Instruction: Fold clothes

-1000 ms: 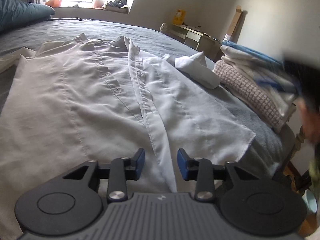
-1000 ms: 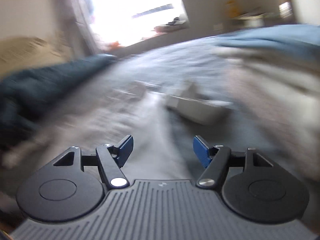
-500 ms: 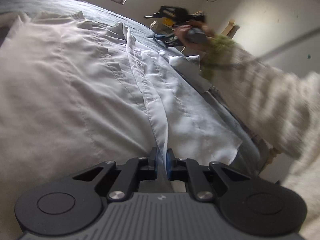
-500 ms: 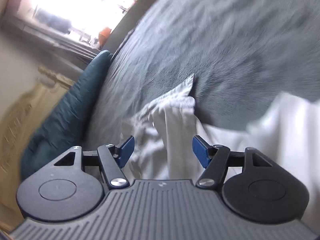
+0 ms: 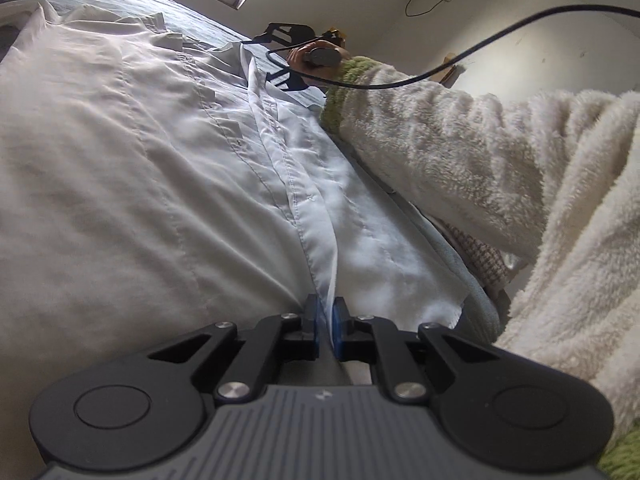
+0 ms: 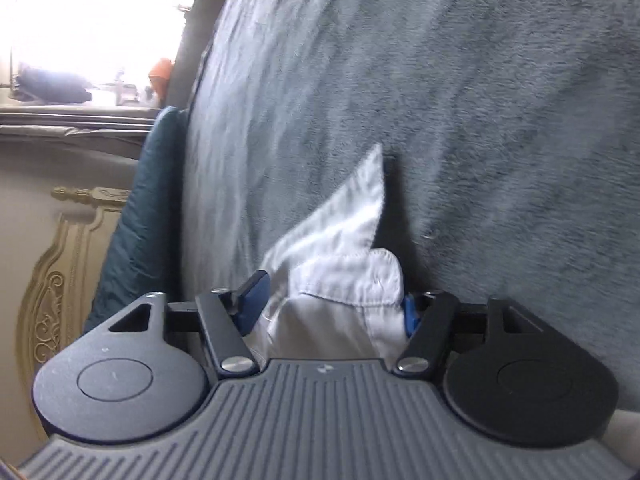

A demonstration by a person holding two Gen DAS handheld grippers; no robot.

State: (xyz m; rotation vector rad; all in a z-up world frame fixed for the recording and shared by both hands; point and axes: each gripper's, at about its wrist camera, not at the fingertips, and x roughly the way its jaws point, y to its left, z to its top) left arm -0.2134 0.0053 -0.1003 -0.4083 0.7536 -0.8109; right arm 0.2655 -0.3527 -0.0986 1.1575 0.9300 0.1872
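A white button shirt [image 5: 160,160] lies spread front-up on the grey bed cover [image 6: 480,80]. My left gripper [image 5: 327,322] is shut on the bottom end of the shirt's front placket, and the cloth edge runs up out of its blue pads. At the far end of the shirt a person's hand [image 5: 316,56] in a fluffy cream sleeve [image 5: 460,148] holds the other tool at the collar. In the right wrist view my right gripper [image 6: 332,312] has the bunched white collar [image 6: 344,248] between its jaws, which are closing.
A black cable [image 5: 480,44] arcs over the sleeve. A checked folded garment [image 5: 480,256] lies at the bed's right edge under the arm. A teal pillow [image 6: 140,220] and a carved cream headboard [image 6: 60,260] stand past the collar, with a bright window beyond.
My left gripper shut on the placket end and dropped lower. The right gripper swung across the bed to the collar, rolled over, and its jaws narrowed around the cloth.
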